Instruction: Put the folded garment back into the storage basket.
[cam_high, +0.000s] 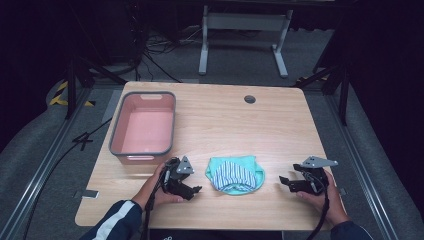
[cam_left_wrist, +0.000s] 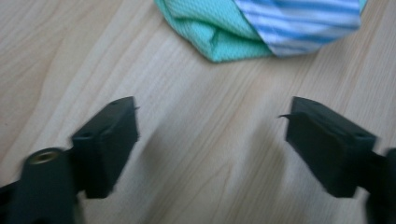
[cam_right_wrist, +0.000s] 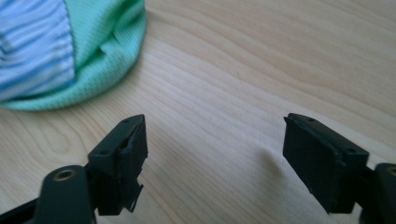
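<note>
Fingers (cam_left_wrist: 107, 140) of both grippers wide apart, holding nothing, folded green striped cloth (cam_high: 235, 174) between them on table (cam_high: 280, 125)

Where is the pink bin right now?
In the high view, the pink bin sits on the left side of the wooden table, just beyond the left hand-held gripper and left of the folded green cloth.

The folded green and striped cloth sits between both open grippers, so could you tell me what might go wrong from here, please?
1. The cloth is a loose multi-layer bundle; a pinch from the left gripper or the right gripper may catch only the top striped layer and unfold it.
2. Both grippers flank the same bundle, so closing in together could make them collide or tug it apart.
3. The pink bin stands close behind the left gripper; a lift could knock its rim.
</note>
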